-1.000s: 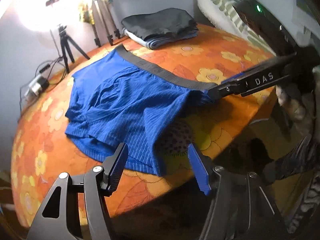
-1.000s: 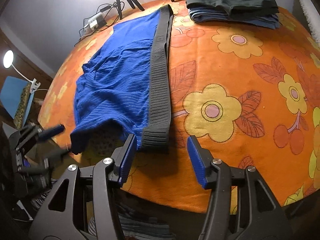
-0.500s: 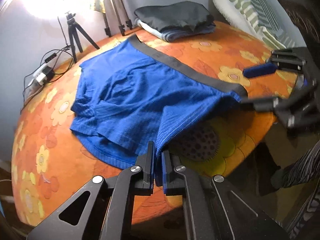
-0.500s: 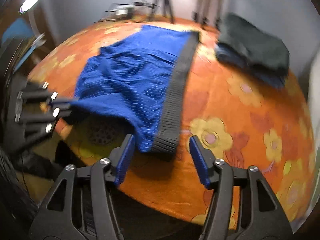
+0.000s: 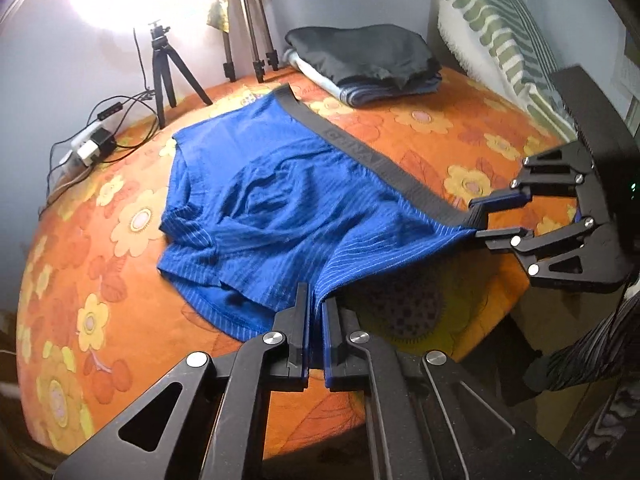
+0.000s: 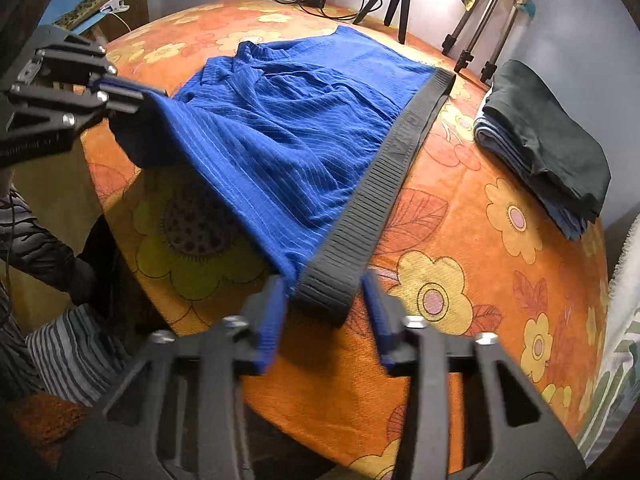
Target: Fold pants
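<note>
Blue pinstriped shorts (image 5: 280, 208) with a dark grey waistband (image 5: 360, 152) lie spread on an orange flowered cover (image 5: 100, 280). My left gripper (image 5: 316, 300) is shut on the near leg hem, and blue cloth is pinched between its pads. The same gripper (image 6: 132, 96) holds that corner slightly lifted in the right wrist view. My right gripper (image 6: 324, 292) straddles the near end of the waistband (image 6: 384, 184). Its jaws are closing with the band between them, and the pads stand just clear of it. From the left wrist camera it (image 5: 478, 222) sits at the waistband's end.
A folded stack of dark and blue clothes (image 5: 368, 60) lies at the far side of the cover. Tripods (image 5: 164, 68) and a power strip with cables (image 5: 88, 144) stand behind it. A striped pillow (image 5: 500, 40) leans at the right. The person's striped sleeve (image 6: 60, 340) is below the near edge.
My left gripper shut on the leg hem and lifted it a little. My right gripper rolled, moved over the waistband's end, and its jaws narrowed around it.
</note>
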A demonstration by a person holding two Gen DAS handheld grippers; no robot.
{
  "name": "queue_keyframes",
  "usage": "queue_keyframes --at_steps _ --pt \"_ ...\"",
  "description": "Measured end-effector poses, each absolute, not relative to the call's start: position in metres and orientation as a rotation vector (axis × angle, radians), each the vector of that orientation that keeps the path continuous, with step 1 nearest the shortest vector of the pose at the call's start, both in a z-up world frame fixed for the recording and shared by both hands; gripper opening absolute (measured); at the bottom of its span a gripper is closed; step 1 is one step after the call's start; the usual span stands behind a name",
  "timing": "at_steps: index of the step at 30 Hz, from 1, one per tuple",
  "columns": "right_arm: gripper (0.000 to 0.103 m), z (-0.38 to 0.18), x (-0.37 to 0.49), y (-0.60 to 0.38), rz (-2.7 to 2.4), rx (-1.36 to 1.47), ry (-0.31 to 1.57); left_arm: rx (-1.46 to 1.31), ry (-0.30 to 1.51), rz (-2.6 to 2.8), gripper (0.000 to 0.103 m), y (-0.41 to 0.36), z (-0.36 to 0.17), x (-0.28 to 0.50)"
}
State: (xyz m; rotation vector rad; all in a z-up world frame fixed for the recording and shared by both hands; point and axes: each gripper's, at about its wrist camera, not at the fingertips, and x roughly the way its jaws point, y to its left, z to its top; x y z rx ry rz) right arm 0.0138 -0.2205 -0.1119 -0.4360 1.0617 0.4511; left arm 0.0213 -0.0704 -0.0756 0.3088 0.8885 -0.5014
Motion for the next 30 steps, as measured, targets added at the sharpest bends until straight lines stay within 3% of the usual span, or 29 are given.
queue_keyframes --at_steps 16,30 --pt "0.014 -0.053 0.069 -0.211 0.401 -0.376 0.887 0.263 0.780 -0.480 0.003 -0.050 -0.031 0.068" --pt "0.011 -0.050 0.182 -0.202 0.363 -0.393 0.861 0.248 0.744 -0.468 0.003 -0.039 -0.032 0.167"
